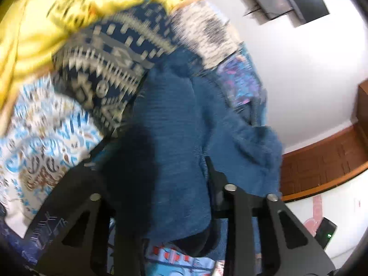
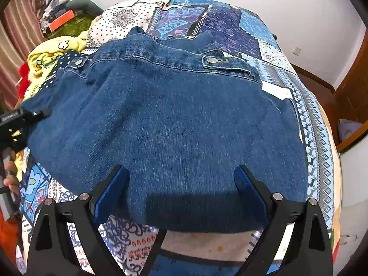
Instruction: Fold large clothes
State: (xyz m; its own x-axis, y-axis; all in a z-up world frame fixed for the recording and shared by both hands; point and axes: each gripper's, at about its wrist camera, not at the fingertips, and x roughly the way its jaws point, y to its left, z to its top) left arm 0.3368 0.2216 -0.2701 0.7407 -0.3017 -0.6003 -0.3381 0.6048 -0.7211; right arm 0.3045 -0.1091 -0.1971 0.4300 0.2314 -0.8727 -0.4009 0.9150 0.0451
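Observation:
A blue denim jacket (image 2: 170, 119) lies spread on the patchwork bedspread (image 2: 230, 25). My right gripper (image 2: 181, 179) is open, its blue-padded fingers (image 2: 110, 195) just above the jacket's near hem. My left gripper (image 2: 34, 115) shows at the jacket's left edge. In the blurred left wrist view, blue denim (image 1: 170, 161) fills the gap between the black fingers (image 1: 214, 172) of my left gripper (image 1: 151, 168); its fingertips are hidden by the cloth.
A yellow printed garment (image 2: 55, 53) and a red item (image 2: 24, 80) lie left of the jacket. More clothes (image 2: 59, 7) are piled at the far left by a curtain. Wooden furniture (image 2: 352, 96) stands to the right of the bed.

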